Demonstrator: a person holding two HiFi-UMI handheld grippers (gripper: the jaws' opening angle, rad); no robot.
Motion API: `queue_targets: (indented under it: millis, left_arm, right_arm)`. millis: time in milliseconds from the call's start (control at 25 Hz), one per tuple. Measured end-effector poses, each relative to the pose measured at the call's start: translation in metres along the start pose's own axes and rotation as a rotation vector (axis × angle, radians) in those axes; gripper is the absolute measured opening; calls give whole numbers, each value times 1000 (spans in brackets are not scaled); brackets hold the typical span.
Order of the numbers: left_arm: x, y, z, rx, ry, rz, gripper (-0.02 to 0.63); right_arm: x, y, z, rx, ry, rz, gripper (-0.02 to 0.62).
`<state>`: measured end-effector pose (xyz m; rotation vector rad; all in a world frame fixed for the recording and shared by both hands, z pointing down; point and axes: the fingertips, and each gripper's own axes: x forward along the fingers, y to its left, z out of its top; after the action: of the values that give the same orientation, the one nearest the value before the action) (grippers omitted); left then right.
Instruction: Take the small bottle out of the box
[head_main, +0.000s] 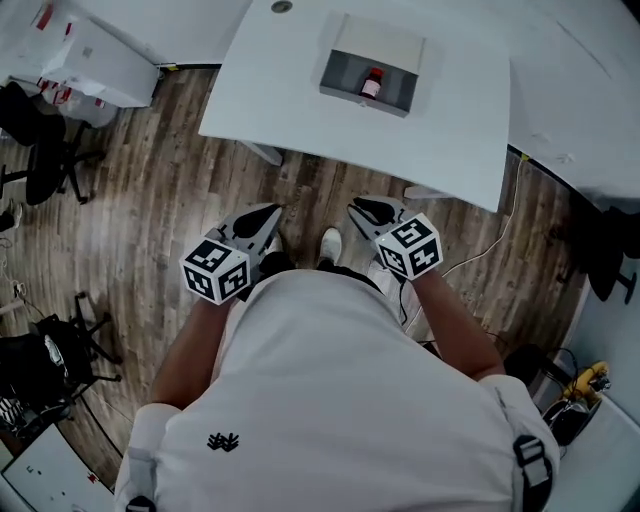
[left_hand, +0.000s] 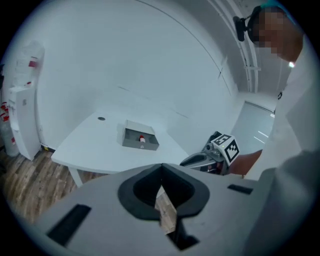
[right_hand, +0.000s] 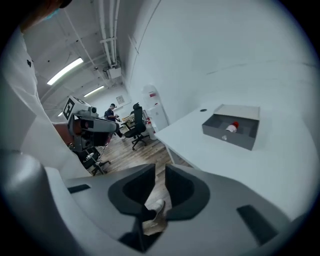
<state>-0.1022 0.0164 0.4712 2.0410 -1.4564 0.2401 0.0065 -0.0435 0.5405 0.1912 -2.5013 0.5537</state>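
Bottle (head_main: 371, 86) lies in box (head_main: 343, 72) on table (head_main: 290, 110); left gripper (head_main: 269, 218) clenched empty, right gripper (head_main: 363, 209) slightly parted, empty.

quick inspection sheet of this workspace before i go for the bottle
surface: white table, mostly bare
job's things: small bottle, red-capped, inside the open grey box
clutter: nothing seen besides a round grommet
grippers: left hand-held gripper shut, empty; right hand-held gripper slightly open, empty; both short of the table
cables: white cable on the floor by the table's right side
surroundings: wooden floor, office chair
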Motion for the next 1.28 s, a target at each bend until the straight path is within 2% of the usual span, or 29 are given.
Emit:
queue_targets:
  millis: [320,640,800,920,1000,1280]
  left_arm:
    - [41,12,35,86,13,-122,6]
    - [52,75,83,156,23,-227,6]
    - [55,107,99,161,21,-265,6]
    - [58,126,108,163,31,-295,6]
    - [59,138,113,171,37,-312,6]
    - [56,168,119,181,44,-325,6]
  right_arm:
    - [-8,-72,28,90,-35,-170,72]
    - [22,-148,68,221,-40,-335,73]
    - [35,-184,83,279,-27,-411,74]
    - [44,-208,92,315,-2,-463,98]
    - [52,-220,97,342,15,-474,140]
    - [61,-254,79,425,112,-545,240]
